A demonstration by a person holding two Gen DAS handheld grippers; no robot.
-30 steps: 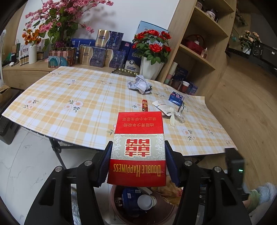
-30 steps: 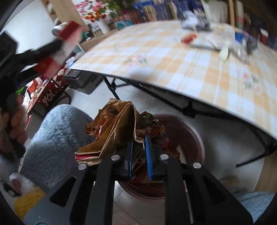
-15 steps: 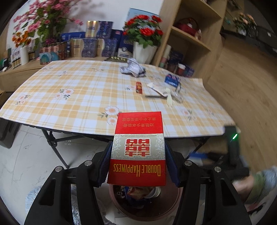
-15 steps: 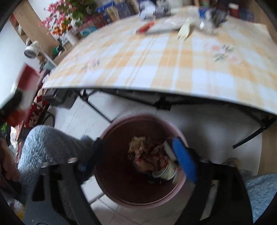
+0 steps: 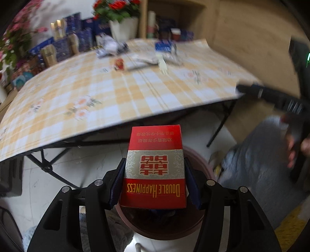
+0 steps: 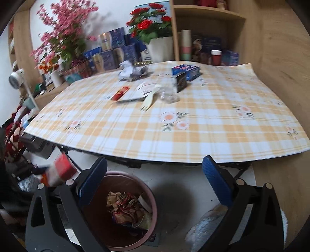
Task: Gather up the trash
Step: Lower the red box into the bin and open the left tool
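The left gripper [image 5: 154,180] clamps a red cigarette pack [image 5: 154,166] between its blue pads, one pad on each long side. The pack sits directly above the brown bin [image 5: 201,166], whose rim shows beside and under the pack. In the right wrist view the same pack [image 6: 62,170] appears blurred at the left of the bin [image 6: 120,211].

The right gripper [image 6: 154,184] has its jaws opening wide, with nothing between them. It hangs over the floor in front of the table [image 6: 174,135]. The bin below it already contains crumpled wrappers [image 6: 126,207].

The table's edge, covered with a yellow checked cloth, overhangs the space behind the bin; black folding legs stand under it. On the cloth lie the remaining items: a crumpled paper ball [image 6: 128,72], a small red packet [image 6: 120,93], a white plastic fork [image 6: 149,99], a clear crumpled wrapper [image 6: 168,96] and a blue box [image 6: 186,72]. All lie at the far part of the table, close together.

Behind the table stand a white pot of red flowers [image 6: 158,48], blue gift boxes and a wooden shelf [image 6: 207,13]. A grey fluffy slipper [image 6: 209,224] lies on the floor at the right of the bin
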